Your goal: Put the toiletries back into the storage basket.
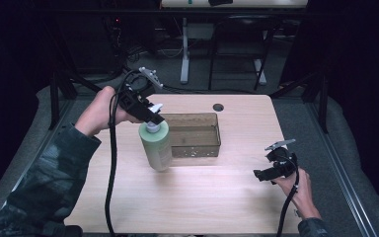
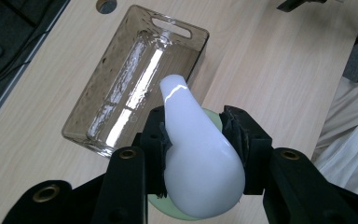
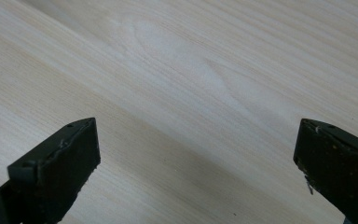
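Note:
A pale green pump bottle (image 1: 156,144) stands upright on the wooden table, just left of a clear brownish plastic bin (image 1: 195,134). My left gripper (image 1: 153,114) comes in from the left and is shut on the bottle's white pump head (image 2: 196,163), both pads pressing its sides. The spout (image 2: 173,86) points toward the bin (image 2: 135,79), which has nothing in it. My right gripper (image 1: 264,174) hovers low over the table's right front part, open, with bare wood (image 3: 191,107) between its jaws.
A round cable hole (image 1: 218,107) sits at the table's far edge behind the bin. The left gripper's black cable (image 1: 111,163) hangs down across the table's left side. Dark frame legs and a second table stand beyond.

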The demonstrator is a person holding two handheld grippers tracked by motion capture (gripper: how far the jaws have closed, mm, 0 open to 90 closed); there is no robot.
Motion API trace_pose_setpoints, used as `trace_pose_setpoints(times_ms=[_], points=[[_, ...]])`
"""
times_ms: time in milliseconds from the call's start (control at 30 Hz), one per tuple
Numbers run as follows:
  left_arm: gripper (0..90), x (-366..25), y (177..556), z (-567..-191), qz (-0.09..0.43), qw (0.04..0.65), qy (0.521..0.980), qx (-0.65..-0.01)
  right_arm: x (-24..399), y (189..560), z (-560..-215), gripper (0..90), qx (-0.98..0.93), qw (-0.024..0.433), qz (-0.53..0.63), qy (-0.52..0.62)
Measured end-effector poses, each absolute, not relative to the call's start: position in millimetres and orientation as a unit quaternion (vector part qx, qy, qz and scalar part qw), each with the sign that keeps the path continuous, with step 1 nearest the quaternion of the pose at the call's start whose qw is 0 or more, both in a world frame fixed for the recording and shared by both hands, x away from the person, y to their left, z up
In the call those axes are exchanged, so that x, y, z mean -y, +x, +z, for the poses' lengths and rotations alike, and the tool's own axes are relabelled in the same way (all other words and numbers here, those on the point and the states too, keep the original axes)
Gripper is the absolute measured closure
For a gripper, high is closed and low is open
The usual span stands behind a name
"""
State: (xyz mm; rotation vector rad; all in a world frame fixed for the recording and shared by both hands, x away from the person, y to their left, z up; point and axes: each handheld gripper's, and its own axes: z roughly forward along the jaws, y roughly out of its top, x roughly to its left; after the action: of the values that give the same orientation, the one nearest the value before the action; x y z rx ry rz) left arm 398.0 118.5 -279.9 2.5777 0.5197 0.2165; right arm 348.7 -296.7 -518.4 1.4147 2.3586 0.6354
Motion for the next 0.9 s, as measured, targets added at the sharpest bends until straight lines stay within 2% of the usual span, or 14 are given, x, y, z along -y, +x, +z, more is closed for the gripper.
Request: trace_pose_setpoints(times_ms=[900], points=[[62.5, -113.1, 396.9, -249.9, 0.096, 0.253, 0.946, -0.178, 296.4, 348.3, -518.2, 0.0, -0.826, 0.162, 0.219, 0.494]])
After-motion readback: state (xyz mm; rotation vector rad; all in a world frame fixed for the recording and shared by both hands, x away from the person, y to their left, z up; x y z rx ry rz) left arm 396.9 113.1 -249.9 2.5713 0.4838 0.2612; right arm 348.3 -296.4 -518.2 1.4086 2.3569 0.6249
